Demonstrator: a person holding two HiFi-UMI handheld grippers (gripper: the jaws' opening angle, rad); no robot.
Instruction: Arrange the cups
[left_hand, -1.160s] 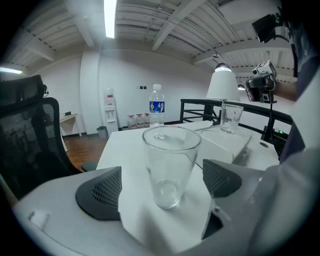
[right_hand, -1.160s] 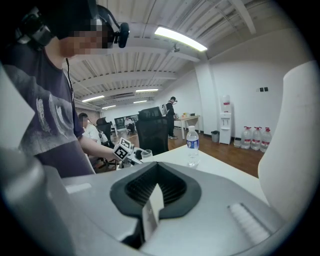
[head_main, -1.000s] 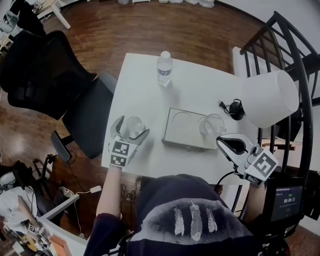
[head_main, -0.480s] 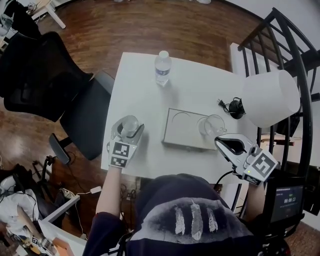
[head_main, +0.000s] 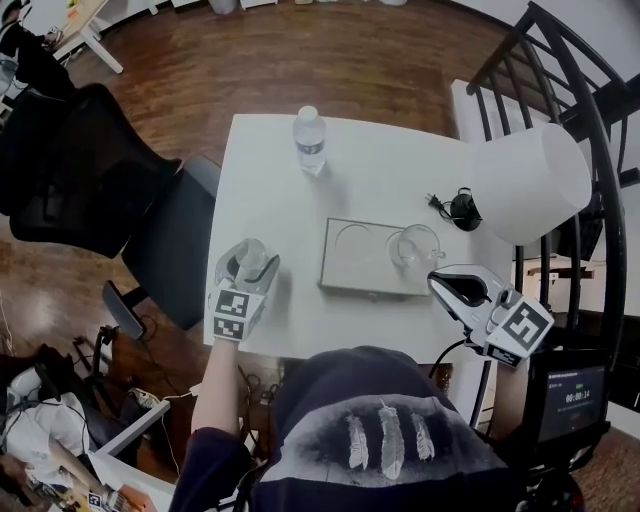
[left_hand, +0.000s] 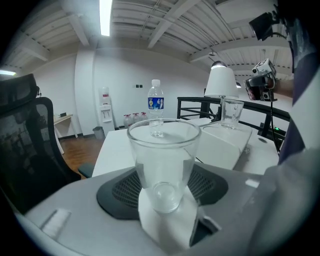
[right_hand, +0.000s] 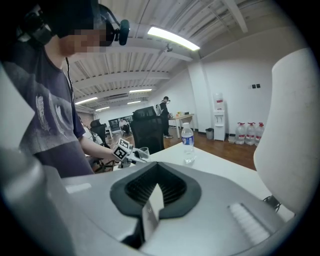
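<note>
This is an open-plan office. Black swivel chairs (head_main: 85, 165) at the left of the head view stand on a wood floor (head_main: 330, 60) beside the white worktop (head_main: 380, 170). At the right of the right gripper view, a water dispenser (right_hand: 218, 116) and spare jugs (right_hand: 248, 133) stand against the far wall, under ceiling strip lights (right_hand: 173, 39).

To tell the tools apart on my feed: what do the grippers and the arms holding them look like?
Both the left gripper and the right gripper have pale grey shells with black mesh inserts. Each carries a white cube with black square markers. The person wears a dark short-sleeved shirt printed with three white feathers.
</note>
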